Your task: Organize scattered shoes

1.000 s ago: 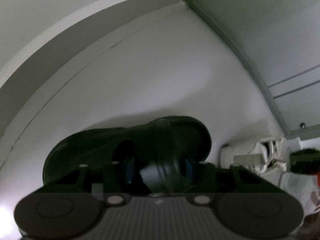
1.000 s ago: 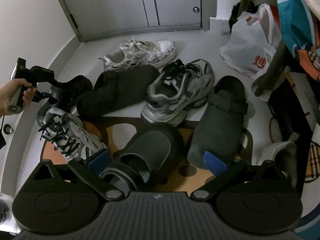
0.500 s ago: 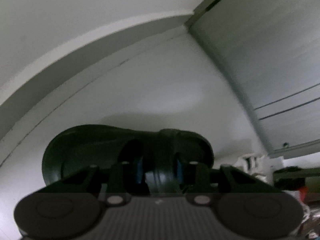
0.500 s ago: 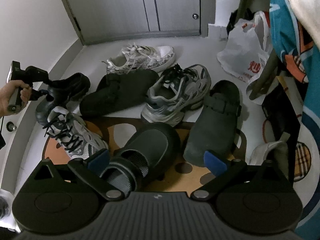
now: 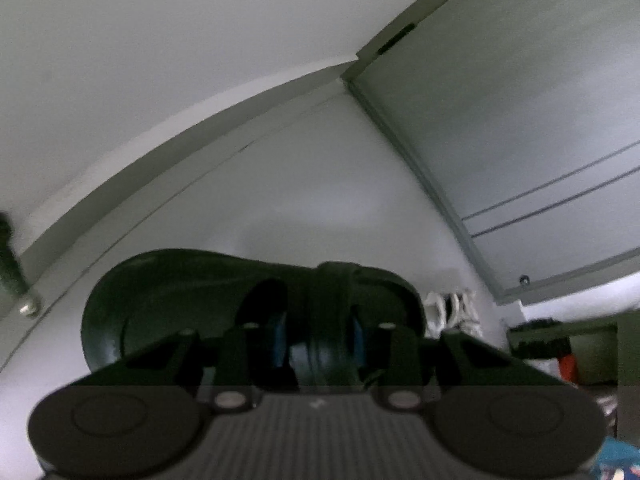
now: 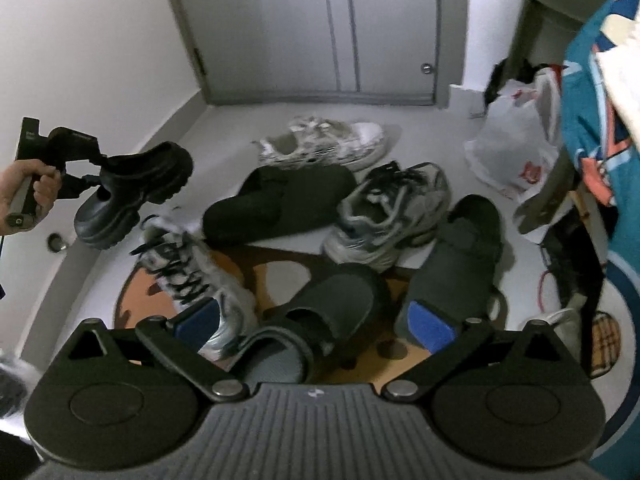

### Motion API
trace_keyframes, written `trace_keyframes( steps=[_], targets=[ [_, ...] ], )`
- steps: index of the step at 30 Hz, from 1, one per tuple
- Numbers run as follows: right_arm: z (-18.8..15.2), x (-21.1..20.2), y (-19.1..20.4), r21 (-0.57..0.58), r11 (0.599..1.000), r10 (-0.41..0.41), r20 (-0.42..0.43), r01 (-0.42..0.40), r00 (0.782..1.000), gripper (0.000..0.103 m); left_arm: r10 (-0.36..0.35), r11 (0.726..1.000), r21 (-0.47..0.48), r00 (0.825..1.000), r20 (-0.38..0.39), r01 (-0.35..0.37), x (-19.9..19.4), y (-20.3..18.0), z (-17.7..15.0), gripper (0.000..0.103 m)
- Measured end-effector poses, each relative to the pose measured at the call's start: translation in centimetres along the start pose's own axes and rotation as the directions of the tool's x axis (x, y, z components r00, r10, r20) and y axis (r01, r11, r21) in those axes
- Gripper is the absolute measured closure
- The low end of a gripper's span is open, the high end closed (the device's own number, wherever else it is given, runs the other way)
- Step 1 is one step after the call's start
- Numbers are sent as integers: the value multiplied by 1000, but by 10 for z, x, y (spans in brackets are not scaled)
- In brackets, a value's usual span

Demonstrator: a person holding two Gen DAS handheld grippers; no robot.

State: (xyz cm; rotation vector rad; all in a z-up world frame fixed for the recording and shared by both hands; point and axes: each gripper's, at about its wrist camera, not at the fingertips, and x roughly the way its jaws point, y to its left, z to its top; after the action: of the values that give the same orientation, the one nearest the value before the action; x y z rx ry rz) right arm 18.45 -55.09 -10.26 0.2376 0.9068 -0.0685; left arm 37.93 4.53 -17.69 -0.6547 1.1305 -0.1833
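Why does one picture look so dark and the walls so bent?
Left wrist view: dim and soft, the black clog in the left tool nearly a silhouette. Right wrist view: brighter and sharper. Both lenses are fisheye, curving the baseboard and door.

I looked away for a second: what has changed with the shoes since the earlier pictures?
The left claw has lifted the black clog off the floor, up and away from the wall, gripping its strap. The right claw has risen a little and stays open over the grey slipper. The sneakers, other slippers and bag lie as before.
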Motion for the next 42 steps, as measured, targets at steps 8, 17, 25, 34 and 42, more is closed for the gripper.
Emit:
trace_keyframes(
  steps=[8,17,25,34,42],
  targets=[
    [-2,-10,37,-61,996,73,25,-72,997,0,-76,997,23,997,-28,76,-57,23,-24,70],
    [-6,-2,70,-132,978,161,2,-160,987,0,-99,994,51,995,-19,100,-108,44,-64,70],
    [-18,5,89,-192,963,185,-51,-191,981,0,-73,997,20,997,31,73,-105,71,-104,70],
    [-34,16,111,-283,937,178,-111,-203,978,0,-102,995,-9,994,50,102,-101,89,-140,70],
    [-44,31,131,-343,916,162,-164,-211,973,0,-101,993,-60,992,76,106,-101,96,-155,70]
  ],
)
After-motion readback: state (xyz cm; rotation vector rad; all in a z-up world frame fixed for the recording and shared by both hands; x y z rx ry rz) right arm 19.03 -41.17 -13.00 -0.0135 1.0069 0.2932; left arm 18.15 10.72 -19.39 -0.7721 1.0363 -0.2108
